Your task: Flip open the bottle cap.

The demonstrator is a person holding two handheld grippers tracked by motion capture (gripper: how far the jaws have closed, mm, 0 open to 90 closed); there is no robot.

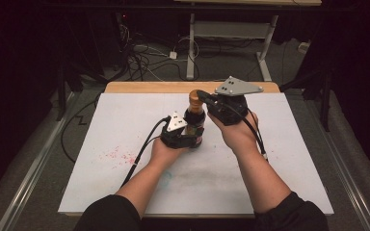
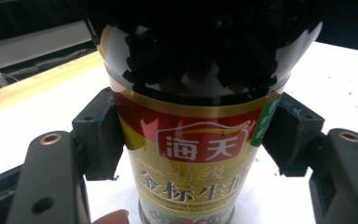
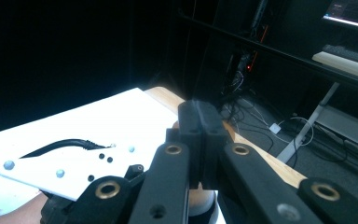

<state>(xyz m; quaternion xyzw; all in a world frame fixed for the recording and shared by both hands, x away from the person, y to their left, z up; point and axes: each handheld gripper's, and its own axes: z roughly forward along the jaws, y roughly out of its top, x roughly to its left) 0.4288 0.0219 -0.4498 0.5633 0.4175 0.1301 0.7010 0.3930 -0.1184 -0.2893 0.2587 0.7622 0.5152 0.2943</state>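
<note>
A dark sauce bottle (image 1: 195, 126) with a red and gold label (image 2: 191, 149) and an orange-brown cap (image 1: 194, 100) stands upright in the middle of the white tabletop (image 1: 279, 159). My left gripper (image 1: 192, 139) is shut on its body from the near left, and its pads (image 2: 100, 135) press on both sides of the label. My right gripper (image 1: 201, 94) comes in from the right at cap height. Its jaws are shut, pad against pad (image 3: 200, 122), with the tips at the top of the cap and nothing seen between them.
The table's wooden far edge (image 1: 173, 87) lies just behind the bottle. Red specks (image 1: 115, 155) mark the white surface at the left. Past the table, cables (image 1: 144, 60) lie on the floor by a desk's white legs (image 1: 191, 53).
</note>
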